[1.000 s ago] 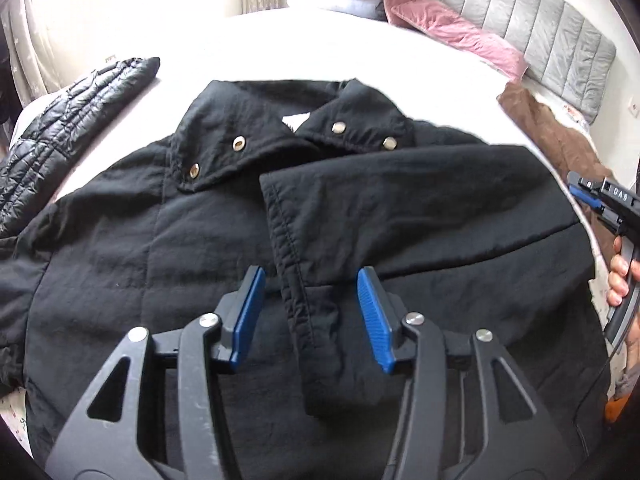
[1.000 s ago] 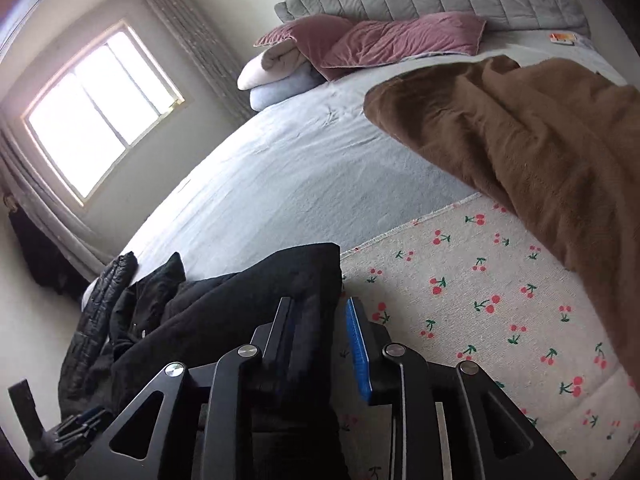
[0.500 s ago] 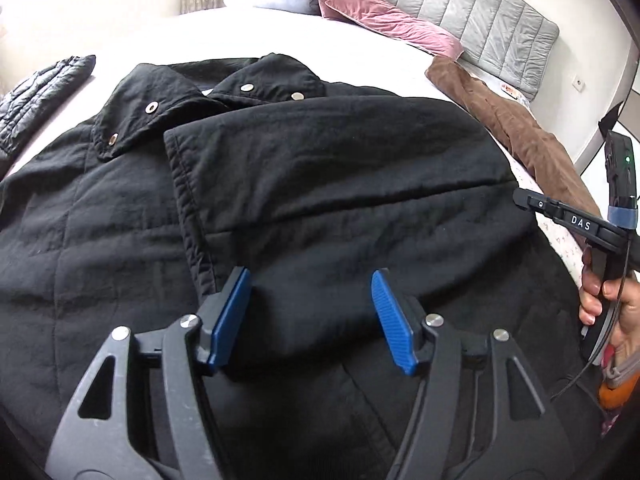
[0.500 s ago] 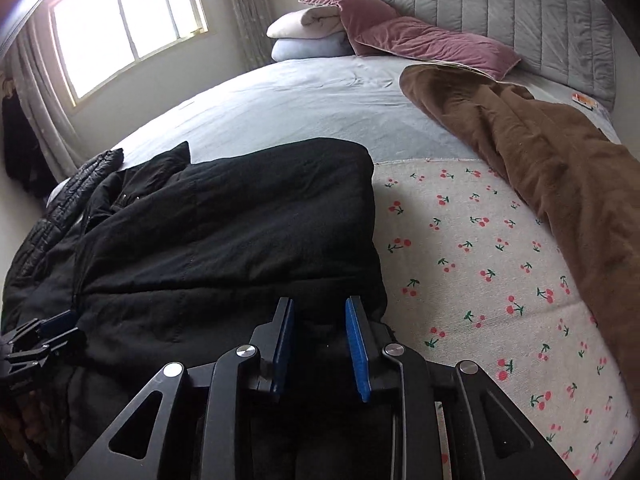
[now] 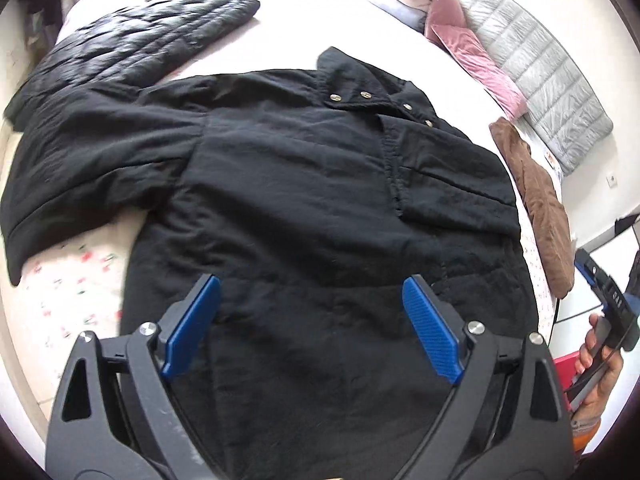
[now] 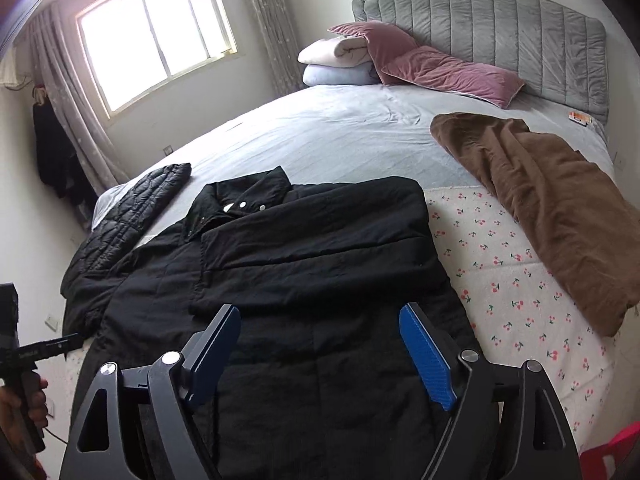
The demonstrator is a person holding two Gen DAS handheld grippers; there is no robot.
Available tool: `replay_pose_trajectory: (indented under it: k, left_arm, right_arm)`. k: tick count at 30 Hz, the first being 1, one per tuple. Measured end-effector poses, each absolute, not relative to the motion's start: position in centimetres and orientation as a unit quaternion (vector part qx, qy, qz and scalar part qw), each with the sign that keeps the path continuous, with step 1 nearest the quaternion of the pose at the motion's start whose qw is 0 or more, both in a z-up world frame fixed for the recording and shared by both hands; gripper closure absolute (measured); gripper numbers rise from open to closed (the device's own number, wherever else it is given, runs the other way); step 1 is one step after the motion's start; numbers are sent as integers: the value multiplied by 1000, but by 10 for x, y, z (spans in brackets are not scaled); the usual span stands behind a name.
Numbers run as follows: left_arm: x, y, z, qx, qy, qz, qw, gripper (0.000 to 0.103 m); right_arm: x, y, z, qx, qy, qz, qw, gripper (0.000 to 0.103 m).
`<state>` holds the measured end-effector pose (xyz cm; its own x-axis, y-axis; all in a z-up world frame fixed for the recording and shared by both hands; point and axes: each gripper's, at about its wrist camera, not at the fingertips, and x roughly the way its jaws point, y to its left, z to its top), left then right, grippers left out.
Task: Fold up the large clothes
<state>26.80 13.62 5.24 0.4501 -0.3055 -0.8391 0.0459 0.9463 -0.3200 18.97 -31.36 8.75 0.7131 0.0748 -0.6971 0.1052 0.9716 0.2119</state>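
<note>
A large black jacket (image 5: pixel 304 184) lies flat on the bed, collar with metal snaps toward the far side. Its right sleeve is folded across the chest; its left sleeve (image 5: pixel 92 160) stretches out to the left. It also shows in the right wrist view (image 6: pixel 312 264). My left gripper (image 5: pixel 312 320) is open and empty above the jacket's lower part. My right gripper (image 6: pixel 320 352) is open and empty above the lower hem area.
A black quilted puffer jacket (image 5: pixel 132 44) lies at the far left of the bed. A brown garment (image 6: pixel 552 208) lies on the right side. Pink pillows (image 6: pixel 440 68) and folded blankets sit by the grey headboard. A cherry-print sheet (image 6: pixel 520 292) covers the near bed.
My right gripper has let go of the jacket fabric, opened wide and pulled back. My left gripper has opened wider and swung left, so the outstretched left sleeve now shows.
</note>
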Motion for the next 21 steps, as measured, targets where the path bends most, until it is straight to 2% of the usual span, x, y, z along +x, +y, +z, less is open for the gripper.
replay_pose_trajectory:
  k: [6, 12, 19, 21]
  left_arm:
    - [239, 255, 46, -240, 500, -65, 829, 10]
    - [222, 349, 9, -380, 451, -19, 807, 10]
    - [241, 392, -62, -523, 402, 21, 751, 12]
    - [238, 401, -70, -558, 349, 41, 752, 12]
  right_arm:
    - [148, -295, 73, 161, 370, -3, 915, 16]
    - [153, -294, 48, 170, 395, -15, 903, 16]
    - [160, -295, 36, 167, 401, -32, 900, 16]
    - [159, -298, 34, 166, 397, -46, 902, 16]
